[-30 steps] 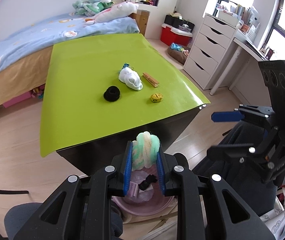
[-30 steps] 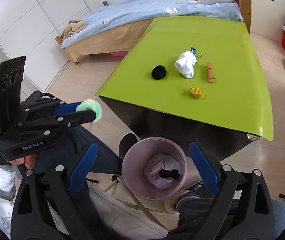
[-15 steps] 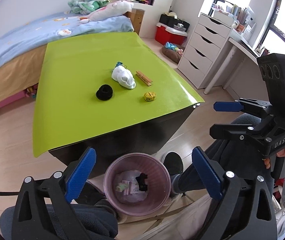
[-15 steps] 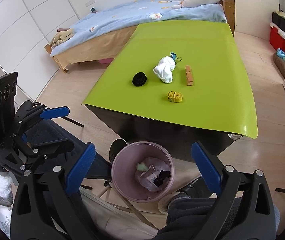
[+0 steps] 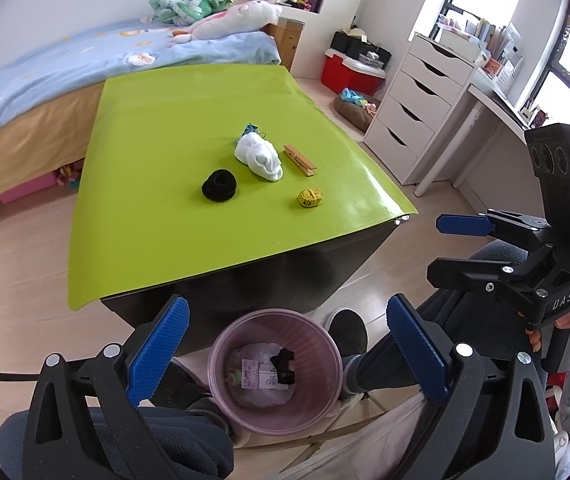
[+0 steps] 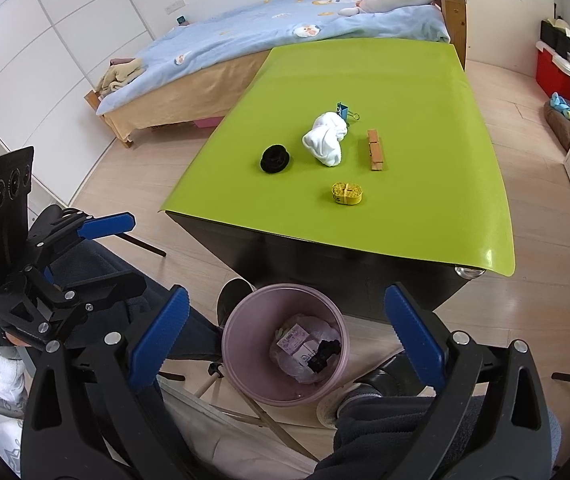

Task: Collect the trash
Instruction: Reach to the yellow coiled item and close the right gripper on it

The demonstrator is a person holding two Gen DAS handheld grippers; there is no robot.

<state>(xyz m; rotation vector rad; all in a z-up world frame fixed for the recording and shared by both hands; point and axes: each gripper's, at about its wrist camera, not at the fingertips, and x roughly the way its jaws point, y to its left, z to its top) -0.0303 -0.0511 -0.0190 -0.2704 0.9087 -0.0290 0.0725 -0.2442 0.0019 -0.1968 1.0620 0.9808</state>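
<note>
Presently, the lot as it stands:

Left gripper (image 5: 285, 344): jaws spread wide, nothing between the blue pads; it hangs over the bin.
Right gripper (image 6: 285, 336): likewise wide apart and empty, also above the bin, just beside the left one.
Bin (image 5: 221, 344): pink, round, on the floor against the near end of the table, between the person's legs.
Bin contents: crumpled pale wrapping, a small printed box (image 6: 299, 342), a black scrap (image 5: 283, 364) and a bit of pale green (image 5: 232, 378) at one side.
Table (image 5: 145, 184): dark body under a lime-green top sheet that overhangs at the near edge.
Black ring (image 5: 219, 186): a dark fuzzy loop, lying left of the white wad and apart from it.
White wad (image 5: 259, 156): crumpled white cloth or tissue near the middle of the table.
Binder clip (image 6: 343, 111): blue, touching the far end of the white wad.
Clothespin (image 5: 299, 159): wooden, flat on the sheet, just right of the wad.
Yellow roll (image 5: 310, 197): a small coiled tape, nearest the table's front edge, apart from the rest.
Surroundings: bed (image 6: 245, 48) with blue cover behind the table; white drawer unit (image 5: 421, 92) to the right.
</note>
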